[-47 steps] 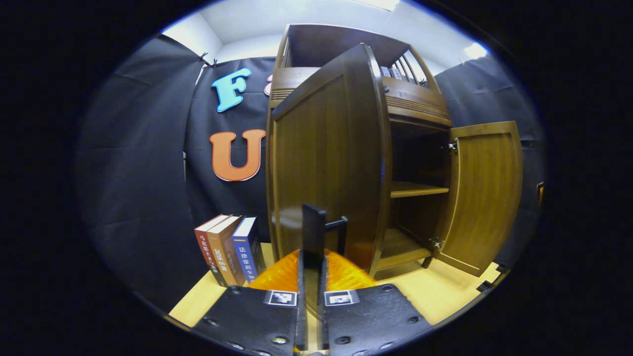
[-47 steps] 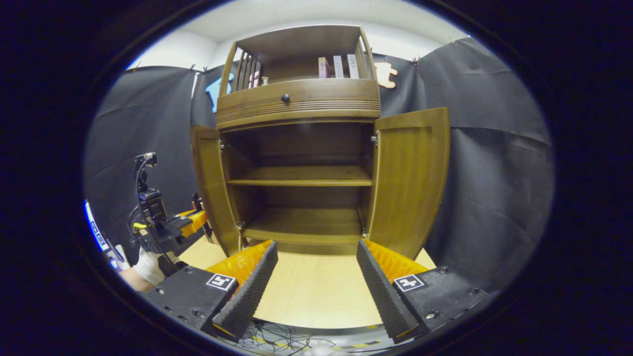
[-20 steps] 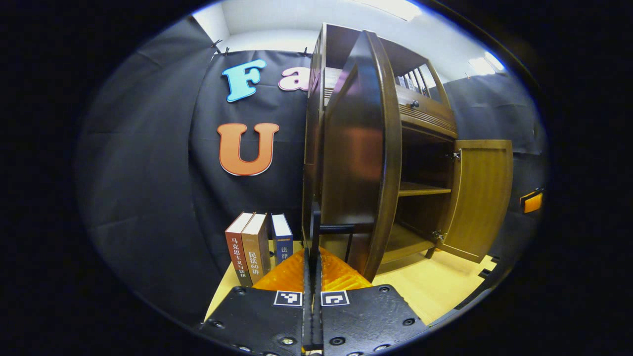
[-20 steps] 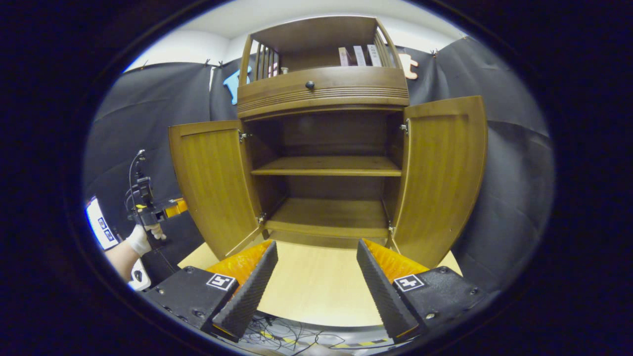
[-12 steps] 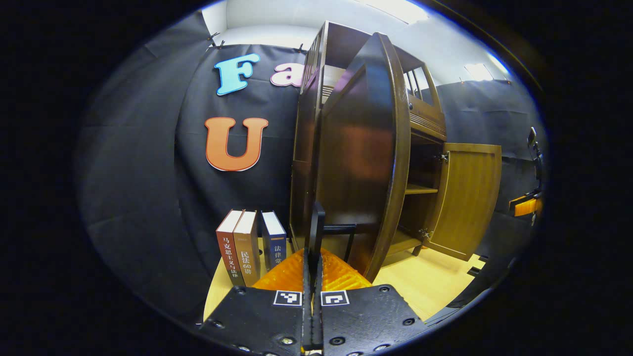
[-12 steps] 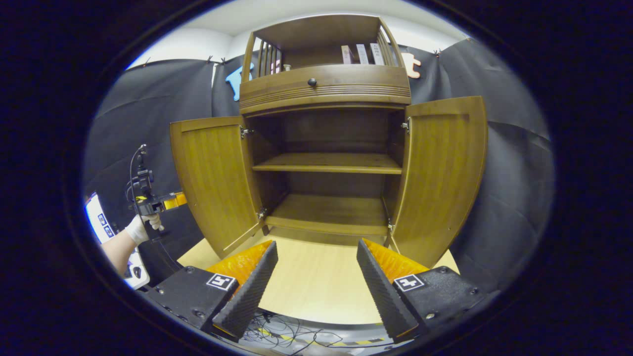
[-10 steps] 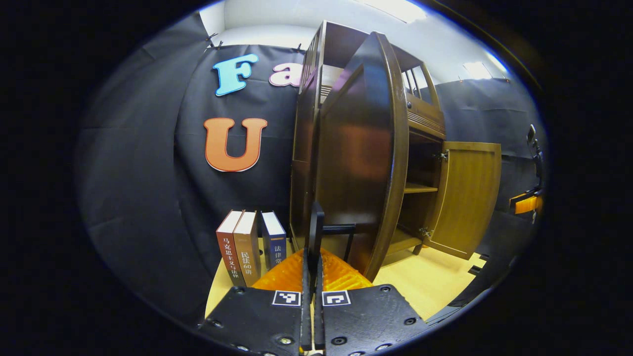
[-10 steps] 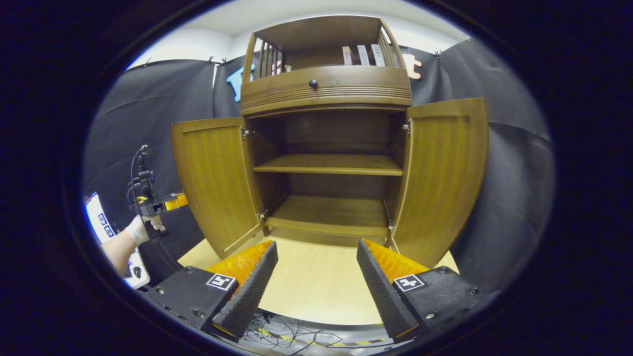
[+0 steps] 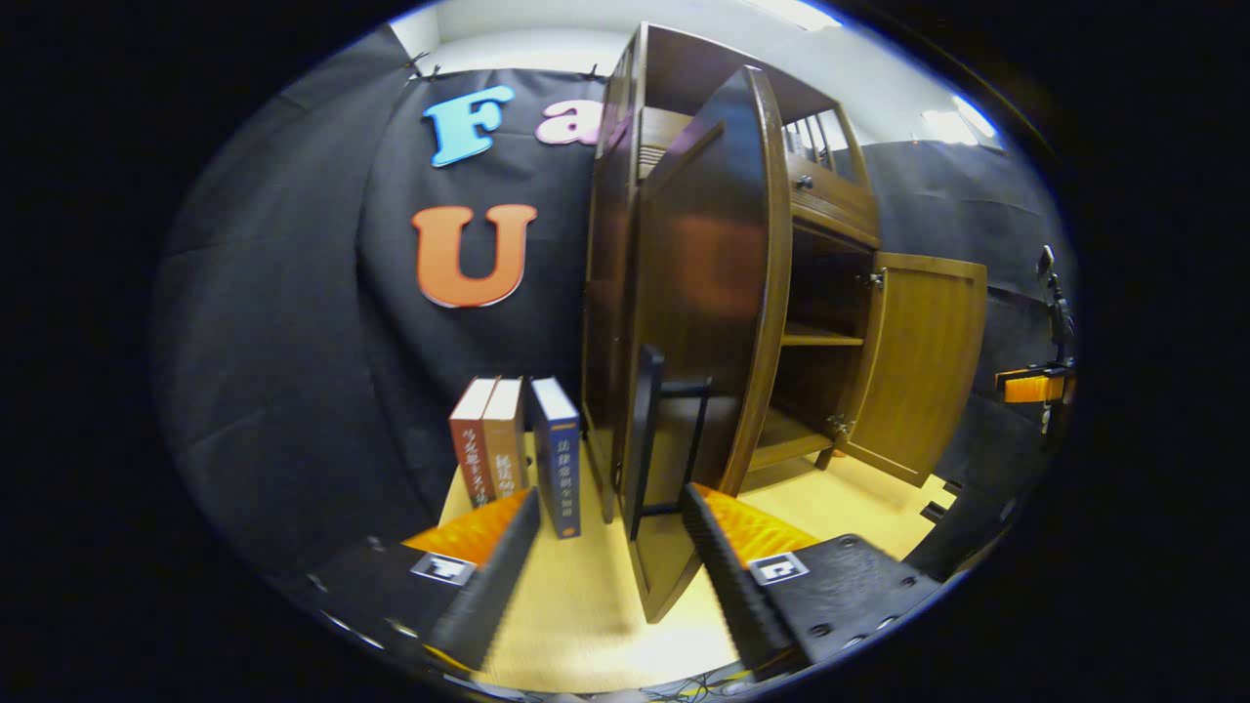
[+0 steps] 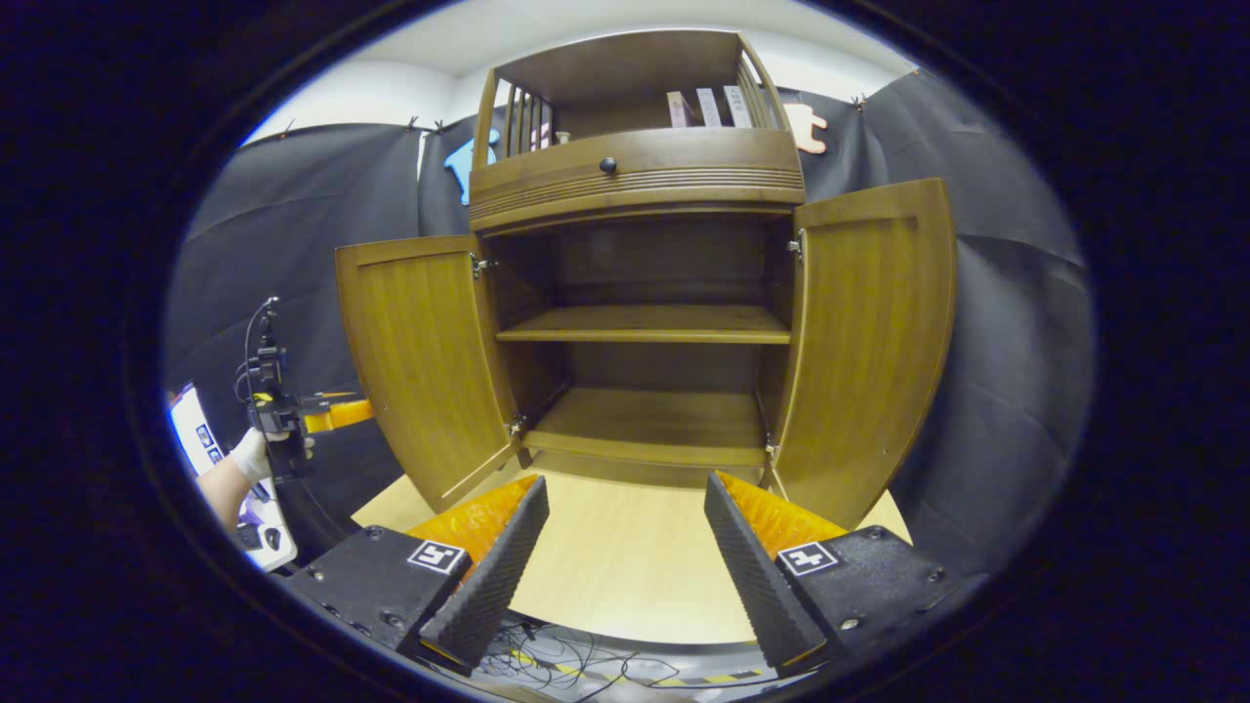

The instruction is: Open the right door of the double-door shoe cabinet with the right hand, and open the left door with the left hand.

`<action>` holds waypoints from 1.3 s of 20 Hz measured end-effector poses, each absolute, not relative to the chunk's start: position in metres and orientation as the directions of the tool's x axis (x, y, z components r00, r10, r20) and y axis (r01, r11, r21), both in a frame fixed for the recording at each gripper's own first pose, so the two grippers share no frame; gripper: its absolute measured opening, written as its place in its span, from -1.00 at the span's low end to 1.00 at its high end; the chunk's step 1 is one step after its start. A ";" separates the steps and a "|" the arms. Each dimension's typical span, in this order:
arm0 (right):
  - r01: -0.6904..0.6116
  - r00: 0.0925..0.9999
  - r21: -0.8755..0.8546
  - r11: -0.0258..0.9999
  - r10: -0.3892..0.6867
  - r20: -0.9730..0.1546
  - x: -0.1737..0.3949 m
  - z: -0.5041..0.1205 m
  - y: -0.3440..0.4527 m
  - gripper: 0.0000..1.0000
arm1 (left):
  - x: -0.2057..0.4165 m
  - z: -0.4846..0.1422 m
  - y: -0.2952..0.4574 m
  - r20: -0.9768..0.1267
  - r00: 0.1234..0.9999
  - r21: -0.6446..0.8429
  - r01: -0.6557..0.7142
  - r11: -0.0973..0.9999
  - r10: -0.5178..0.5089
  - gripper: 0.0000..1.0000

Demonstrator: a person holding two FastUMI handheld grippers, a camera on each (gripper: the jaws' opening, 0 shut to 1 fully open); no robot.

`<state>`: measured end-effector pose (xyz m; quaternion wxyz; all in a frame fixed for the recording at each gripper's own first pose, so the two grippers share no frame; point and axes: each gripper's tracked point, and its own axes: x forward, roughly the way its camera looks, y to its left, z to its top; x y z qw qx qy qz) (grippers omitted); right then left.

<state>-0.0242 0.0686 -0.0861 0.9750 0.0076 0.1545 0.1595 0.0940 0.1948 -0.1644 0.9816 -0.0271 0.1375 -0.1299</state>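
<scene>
The wooden shoe cabinet (image 10: 635,181) stands with both doors swung wide. In the right gripper view the left door (image 10: 425,351) and right door (image 10: 869,342) flank bare shelves, and my right gripper (image 10: 625,481) is open over the table in front, holding nothing. In the left gripper view my left gripper (image 9: 610,493) is open, its fingers either side of the left door's (image 9: 708,283) black bar handle (image 9: 646,439) and a little short of it, not touching. The right door (image 9: 918,361) shows beyond. A gloved hand (image 10: 249,454) holds the left gripper (image 10: 303,415) at the far left.
Three books (image 9: 518,439) stand upright on the pale table (image 9: 576,605) just left of the cabinet. More books (image 10: 708,107) sit on the top shelf above a drawer knob (image 10: 607,165). Cables (image 10: 566,664) lie below the table's front edge.
My left gripper was shut on the left door's handle, swinging the door wide; now it has opened, let go and drawn back a little. The right gripper has stayed open and nearly still.
</scene>
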 end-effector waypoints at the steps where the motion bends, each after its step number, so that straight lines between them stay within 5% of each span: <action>1: -0.306 0.903 0.060 0.950 0.309 -0.299 -0.022 -0.088 0.064 1.00 | 0.085 -0.166 0.199 -0.273 0.934 -0.079 0.217 0.973 -0.231 1.00; 9: -0.290 0.915 0.071 0.955 0.298 -0.273 -0.010 -0.084 0.034 1.00 | 0.008 -0.112 0.149 -0.237 0.970 0.006 0.059 0.998 -0.055 0.90; 18: -0.271 0.936 0.081 0.959 0.283 -0.211 -0.006 -0.049 0.018 1.00 | 0.013 -0.029 0.006 -0.137 0.982 -0.020 0.128 0.992 -0.130 0.92; 26: -0.136 0.982 0.109 0.985 0.149 -0.117 -0.011 -0.014 -0.020 1.00 | 0.016 -0.006 -0.028 -0.059 0.998 -0.060 0.003 0.998 -0.007 0.92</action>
